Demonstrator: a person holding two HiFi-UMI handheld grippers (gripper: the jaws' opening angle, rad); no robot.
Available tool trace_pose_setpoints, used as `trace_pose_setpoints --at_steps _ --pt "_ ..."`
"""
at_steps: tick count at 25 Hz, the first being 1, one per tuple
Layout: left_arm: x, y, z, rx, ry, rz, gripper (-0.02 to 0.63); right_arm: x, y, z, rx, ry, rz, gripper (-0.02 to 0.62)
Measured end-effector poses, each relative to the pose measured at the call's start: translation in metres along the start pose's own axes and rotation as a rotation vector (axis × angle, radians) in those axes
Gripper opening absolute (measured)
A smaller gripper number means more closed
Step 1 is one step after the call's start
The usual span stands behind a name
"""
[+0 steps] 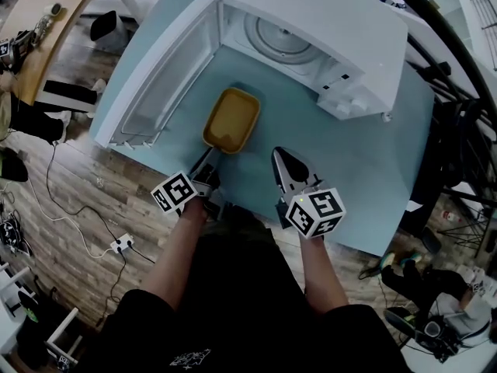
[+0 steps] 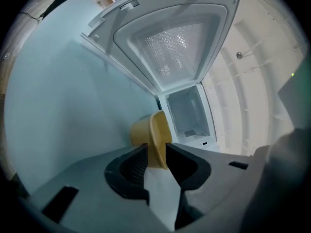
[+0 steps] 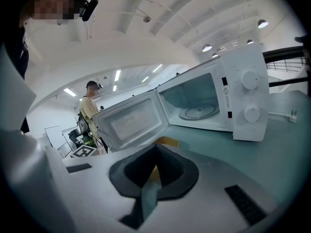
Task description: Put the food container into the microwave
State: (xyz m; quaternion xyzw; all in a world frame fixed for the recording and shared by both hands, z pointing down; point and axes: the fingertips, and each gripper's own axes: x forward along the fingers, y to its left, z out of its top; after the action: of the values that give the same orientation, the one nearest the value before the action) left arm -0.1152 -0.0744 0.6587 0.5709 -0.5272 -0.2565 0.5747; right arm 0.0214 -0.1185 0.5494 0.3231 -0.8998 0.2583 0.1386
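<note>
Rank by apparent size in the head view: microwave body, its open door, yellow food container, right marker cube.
1. White boxy microwave body
2. Its open white door
3. Yellow rectangular food container and right black-and-white marker cube: alike, the cube nearer the camera: unranked.

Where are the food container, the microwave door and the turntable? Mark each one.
food container (image 1: 231, 120), head view, middle of its inside.
microwave door (image 1: 165, 82), head view, its window.
turntable (image 3: 198, 112), right gripper view, the plate's middle.
</note>
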Motion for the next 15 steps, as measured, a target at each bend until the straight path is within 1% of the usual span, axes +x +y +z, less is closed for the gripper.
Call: trace_pose_setpoints --at_steps 4,15 --pt "0.0018 0.0014 -0.0003 -0.037 -0.008 -0.005 0.104 -0.0013 -0.0016 -0.0010 -0.004 0.007 -0.004 0.006" --pt "0.0057 0.0027 0.0025 -0.077 -0.031 0.000 0.061 0.0001 -0.0064 -0.0006 -0.001 0.021 0.001 0.006"
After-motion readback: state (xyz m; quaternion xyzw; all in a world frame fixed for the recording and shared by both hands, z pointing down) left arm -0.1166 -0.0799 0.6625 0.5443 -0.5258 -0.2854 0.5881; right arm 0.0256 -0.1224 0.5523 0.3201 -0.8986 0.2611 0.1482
